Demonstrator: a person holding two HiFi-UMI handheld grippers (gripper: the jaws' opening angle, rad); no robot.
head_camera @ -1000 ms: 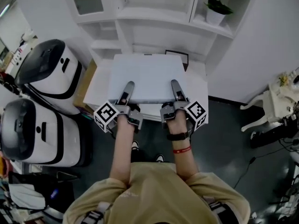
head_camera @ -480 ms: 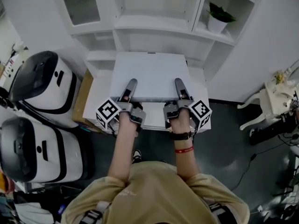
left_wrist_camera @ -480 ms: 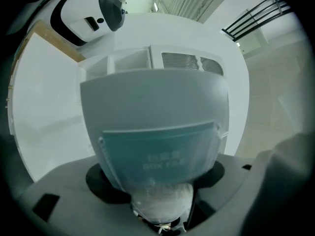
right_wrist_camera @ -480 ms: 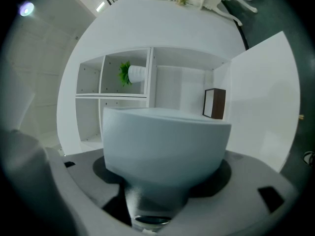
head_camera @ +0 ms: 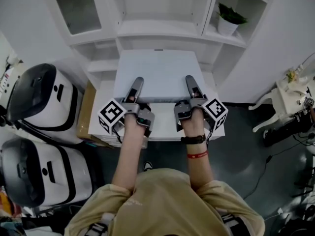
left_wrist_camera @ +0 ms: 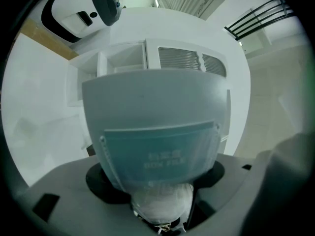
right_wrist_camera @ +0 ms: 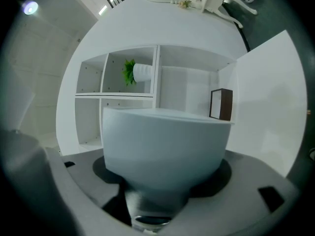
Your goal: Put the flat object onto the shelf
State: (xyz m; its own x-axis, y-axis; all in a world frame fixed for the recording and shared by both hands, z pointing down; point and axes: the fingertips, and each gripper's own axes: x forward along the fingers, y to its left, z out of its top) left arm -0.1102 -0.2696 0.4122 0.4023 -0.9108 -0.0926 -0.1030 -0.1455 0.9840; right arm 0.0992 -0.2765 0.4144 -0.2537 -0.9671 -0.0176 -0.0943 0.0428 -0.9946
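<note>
In the head view, the left hand-held gripper (head_camera: 137,85) and the right hand-held gripper (head_camera: 191,83) each grip the near edge of a flat white box (head_camera: 157,65), which is in front of the white shelf (head_camera: 162,27). The left gripper view shows the jaws clamped on the box. The right gripper view shows the same, with a potted plant (right_wrist_camera: 132,73) on the shelf beyond.

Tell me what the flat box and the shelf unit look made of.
flat box: likely matte plastic, pale grey-white. It has smooth faces and a see-through label pocket on one narrow side.
shelf unit: probably white laminated or painted board, judging by its flat matte panels and square edges.
</note>
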